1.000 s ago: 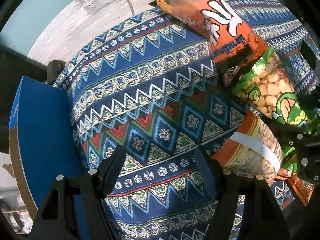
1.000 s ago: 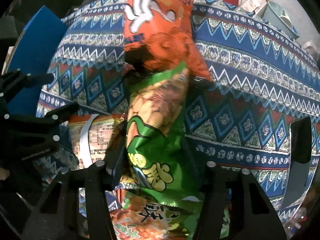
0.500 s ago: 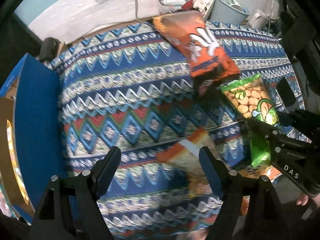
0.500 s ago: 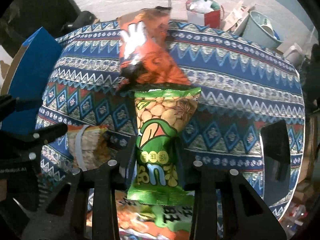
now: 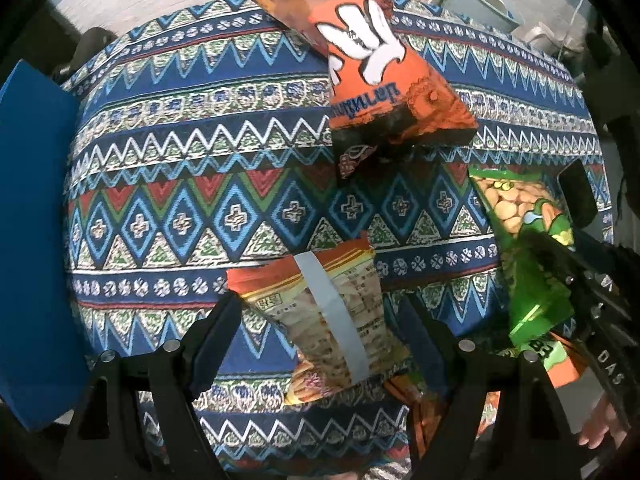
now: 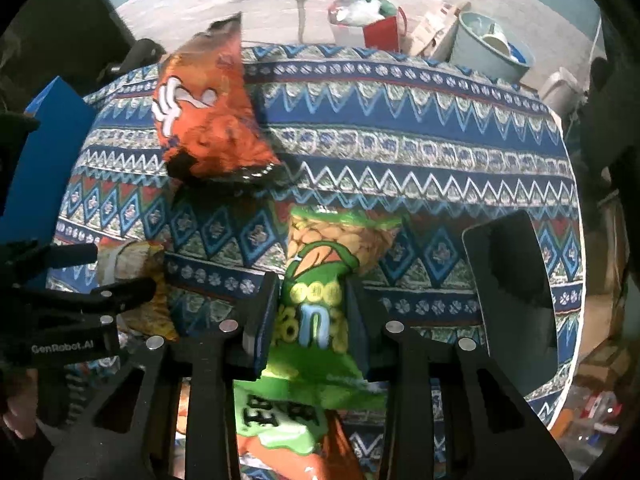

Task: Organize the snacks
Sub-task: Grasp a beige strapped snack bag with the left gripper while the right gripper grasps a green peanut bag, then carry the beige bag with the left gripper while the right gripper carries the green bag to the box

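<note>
The right gripper [image 6: 311, 312] is clamped on the green peanut bag [image 6: 320, 280], its jaws pinching the pack's middle above the patterned tablecloth [image 6: 400, 152]; the left gripper [image 5: 320, 320] stands spread – its fingers flank the taped orange-and-cream snack bag [image 5: 332, 312] without touching it; the orange chip bag [image 5: 372, 72] lies farther back; a blue box [image 5: 32, 220] sits at the cloth's left edge.
</note>
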